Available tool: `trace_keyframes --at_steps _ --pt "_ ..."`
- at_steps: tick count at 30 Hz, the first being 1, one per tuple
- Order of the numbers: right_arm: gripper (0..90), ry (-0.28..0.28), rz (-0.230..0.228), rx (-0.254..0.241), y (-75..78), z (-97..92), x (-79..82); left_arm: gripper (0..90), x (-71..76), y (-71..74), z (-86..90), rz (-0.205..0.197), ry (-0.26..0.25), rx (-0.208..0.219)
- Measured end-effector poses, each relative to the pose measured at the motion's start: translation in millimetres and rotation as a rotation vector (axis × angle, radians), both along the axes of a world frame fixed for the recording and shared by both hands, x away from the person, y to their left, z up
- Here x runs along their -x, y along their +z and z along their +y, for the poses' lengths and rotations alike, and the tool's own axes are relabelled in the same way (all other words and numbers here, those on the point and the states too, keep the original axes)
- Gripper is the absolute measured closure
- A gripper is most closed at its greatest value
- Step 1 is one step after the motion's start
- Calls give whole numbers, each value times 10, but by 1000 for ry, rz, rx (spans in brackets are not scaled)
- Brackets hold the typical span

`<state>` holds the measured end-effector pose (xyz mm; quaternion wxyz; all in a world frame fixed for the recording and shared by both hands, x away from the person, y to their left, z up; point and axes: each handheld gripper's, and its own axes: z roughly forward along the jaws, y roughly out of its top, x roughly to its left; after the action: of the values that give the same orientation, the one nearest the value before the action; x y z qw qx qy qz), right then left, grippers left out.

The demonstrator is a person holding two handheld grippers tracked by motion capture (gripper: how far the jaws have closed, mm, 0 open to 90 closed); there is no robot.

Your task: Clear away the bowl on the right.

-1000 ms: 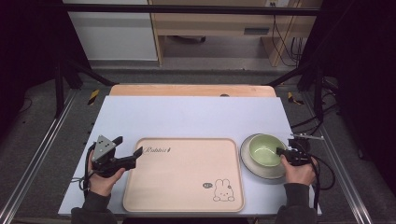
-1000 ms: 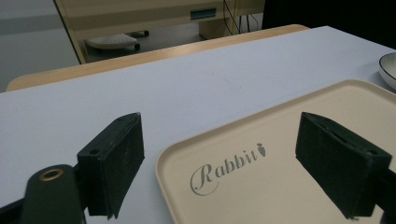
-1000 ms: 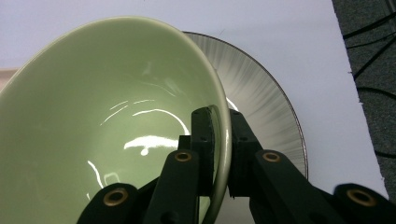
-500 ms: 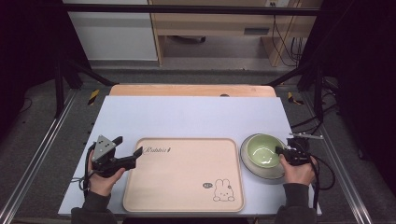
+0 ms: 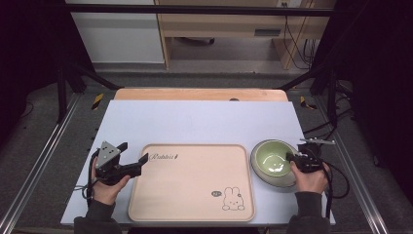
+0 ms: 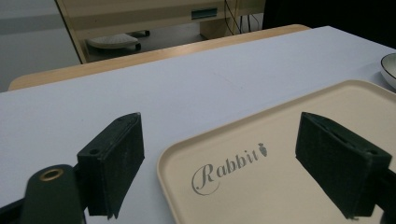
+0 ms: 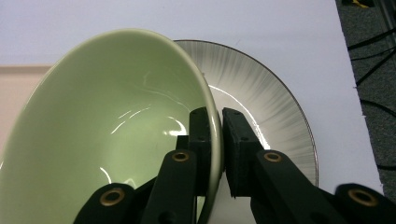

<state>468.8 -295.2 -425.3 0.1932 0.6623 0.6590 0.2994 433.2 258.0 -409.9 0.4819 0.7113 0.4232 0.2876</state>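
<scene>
Jaws clamp one green bowl; one plate; one tray.

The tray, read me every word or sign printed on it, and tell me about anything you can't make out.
"Rabbit", in script with a small carrot after it, on the tray near its top left corner as the high view shows it.
A small dark oval mark beside the rabbit drawing, at the tray's lower right: too small to read.

The tray bears the word "Rabbit" in script with a small carrot after it, between the left gripper's spread jaws.
</scene>
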Motion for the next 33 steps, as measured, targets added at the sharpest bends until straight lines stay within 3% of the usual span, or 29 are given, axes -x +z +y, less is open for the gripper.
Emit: trace_keyframes --at_steps 12,33 --pt "829 35 -37 -32 109 18 50 149 -2 -2 -1 2 0 -1" --pt "829 144 -111 -54 325 264 131 150 3 4 1 -2 0 1"
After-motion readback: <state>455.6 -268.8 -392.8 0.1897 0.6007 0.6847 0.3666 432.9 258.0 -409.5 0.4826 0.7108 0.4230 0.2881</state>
